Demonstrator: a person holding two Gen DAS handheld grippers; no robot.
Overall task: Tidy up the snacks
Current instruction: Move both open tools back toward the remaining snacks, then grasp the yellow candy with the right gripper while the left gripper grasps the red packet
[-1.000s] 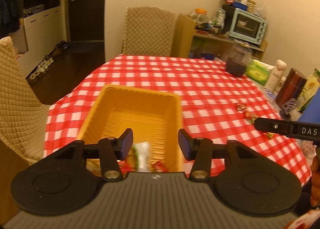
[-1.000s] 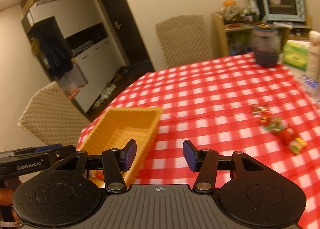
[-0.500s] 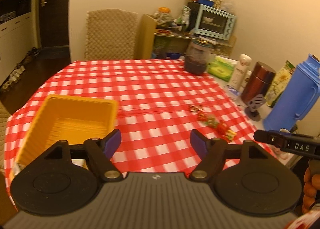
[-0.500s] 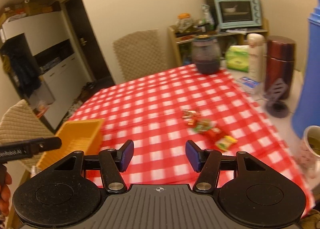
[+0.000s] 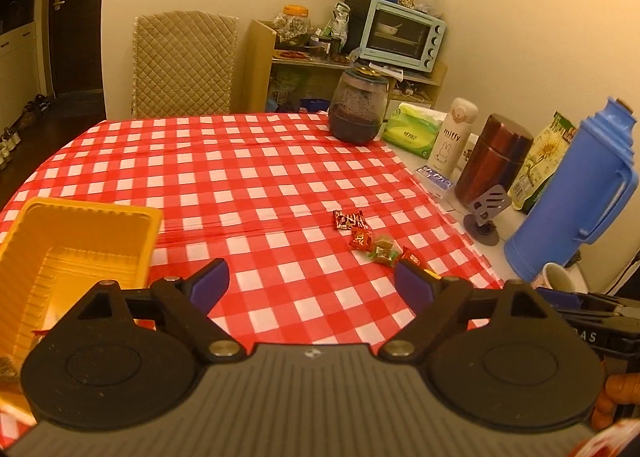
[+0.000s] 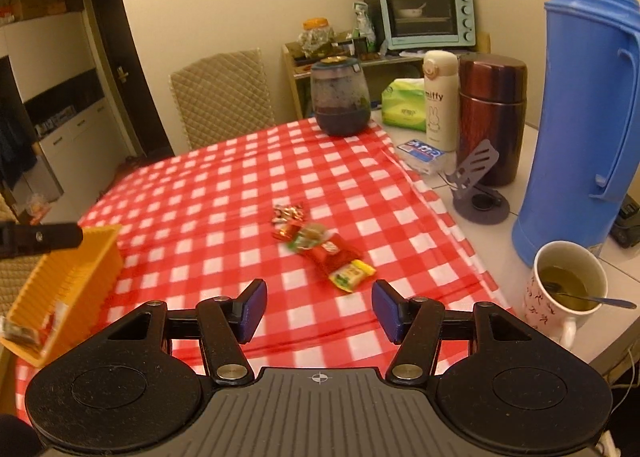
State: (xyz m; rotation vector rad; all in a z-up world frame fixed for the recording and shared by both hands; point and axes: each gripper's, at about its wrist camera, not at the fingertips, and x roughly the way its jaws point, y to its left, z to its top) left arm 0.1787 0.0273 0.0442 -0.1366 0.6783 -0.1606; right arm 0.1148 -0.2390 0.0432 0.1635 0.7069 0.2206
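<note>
Several wrapped snacks (image 5: 370,240) lie in a short row on the red checked tablecloth, right of centre; they also show in the right wrist view (image 6: 320,247), slightly blurred. A yellow plastic basket (image 5: 76,241) stands at the table's left edge, and in the right wrist view (image 6: 60,289) it holds a few wrappers at its near end. My left gripper (image 5: 312,285) is open and empty, above the cloth between basket and snacks. My right gripper (image 6: 319,311) is open and empty, just short of the snacks.
Along the table's right side stand a blue thermos (image 6: 580,109), a mug of tea with a spoon (image 6: 566,289), a dark red flask (image 6: 490,113), a white Miffy bottle (image 6: 440,97), a grey phone stand (image 6: 478,185), tissues and a dark jar (image 6: 340,97). A quilted chair (image 5: 184,65) stands behind.
Both grippers have swung right, away from the basket and toward the snacks. The left jaws have opened wider. The right gripper has come closer to the snacks.
</note>
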